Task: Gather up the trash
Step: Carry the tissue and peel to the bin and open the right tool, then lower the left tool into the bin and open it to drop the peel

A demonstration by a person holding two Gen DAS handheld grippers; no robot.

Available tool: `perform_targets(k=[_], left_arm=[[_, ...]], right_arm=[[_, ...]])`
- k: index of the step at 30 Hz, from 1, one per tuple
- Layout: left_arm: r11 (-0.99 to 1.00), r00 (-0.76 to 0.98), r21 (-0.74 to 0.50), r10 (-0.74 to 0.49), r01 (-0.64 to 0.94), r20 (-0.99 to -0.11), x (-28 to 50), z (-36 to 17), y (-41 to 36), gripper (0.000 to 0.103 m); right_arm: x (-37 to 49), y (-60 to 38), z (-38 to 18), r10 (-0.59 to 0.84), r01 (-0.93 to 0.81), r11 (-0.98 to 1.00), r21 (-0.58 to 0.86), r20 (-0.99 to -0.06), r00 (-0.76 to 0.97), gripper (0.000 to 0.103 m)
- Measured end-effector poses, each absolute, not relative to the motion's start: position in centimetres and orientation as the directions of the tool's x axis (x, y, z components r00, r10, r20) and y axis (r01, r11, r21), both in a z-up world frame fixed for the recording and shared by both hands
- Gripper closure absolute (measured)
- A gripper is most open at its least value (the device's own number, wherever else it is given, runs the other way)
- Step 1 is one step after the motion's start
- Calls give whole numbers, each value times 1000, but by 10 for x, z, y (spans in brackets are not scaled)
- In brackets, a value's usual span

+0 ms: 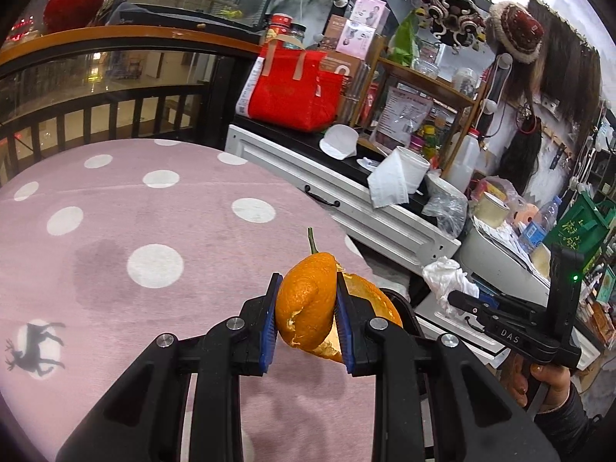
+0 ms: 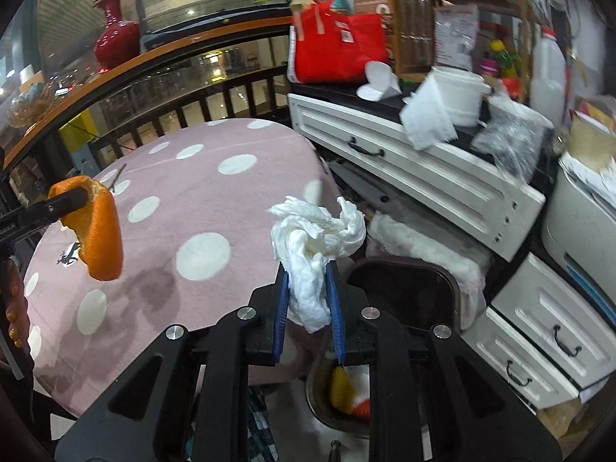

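My left gripper [image 1: 306, 315] is shut on a curled piece of orange peel [image 1: 306, 304] with a green stem, held above the pink dotted tablecloth [image 1: 115, 231]. The same orange peel [image 2: 102, 231] hangs at the left of the right wrist view, pinched by the left gripper's fingers [image 2: 69, 198]. My right gripper [image 2: 308, 300] is shut on a crumpled white tissue [image 2: 313, 238], past the table's right edge and above a dark bin [image 2: 412, 288]. The right gripper [image 1: 454, 298] with the white tissue [image 1: 446, 279] shows at the right of the left wrist view, held by a hand [image 1: 546, 381].
The bin holds yellow and red scraps [image 2: 348, 392] at its bottom. A white cabinet [image 2: 423, 169] with drawers stands right of the table, carrying a red bag [image 2: 338, 46], a paper roll [image 2: 450, 96] and plastic bags. A dark railing [image 1: 96, 111] runs behind the table.
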State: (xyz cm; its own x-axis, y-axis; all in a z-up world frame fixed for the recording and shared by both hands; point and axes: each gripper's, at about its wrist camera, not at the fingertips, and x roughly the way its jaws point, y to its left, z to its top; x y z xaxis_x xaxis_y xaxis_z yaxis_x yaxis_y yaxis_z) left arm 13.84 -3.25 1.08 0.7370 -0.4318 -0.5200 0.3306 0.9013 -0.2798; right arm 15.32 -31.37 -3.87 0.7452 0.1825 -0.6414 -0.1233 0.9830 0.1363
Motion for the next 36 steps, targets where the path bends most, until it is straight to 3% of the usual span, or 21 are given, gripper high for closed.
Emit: perform_targets(k=[15,17,19,20,25,36], left_arm=[[842,643,-264,-532,471,-551,143,-2,-112,77],[834,628,-261,-541,486,-559,144,-5,-123,77],[825,611,-262,-551,501,-568,145,-9,-134,77],[821,603,-259,-555,509,-572,145,-11,-140,77],[803,564,-245,-565,544,-602,144,-23,-166,77],[754,468,-220,-579,619,-668,142,-56,-221,77]], right_arm=[[173,-386,-152,128,93,971,221,-804,581,83],[176,-391,-168,154,112,959,259,-815,559,73],[178,-395,-180,166,136,950,282,-821,547,50],[177,-397,-184,157,150,948,281,-822,548,46],[170,-412,-188,152,204,928,311,-819,554,43],[131,-464,-138,0,329,899,289,-752,659,39]])
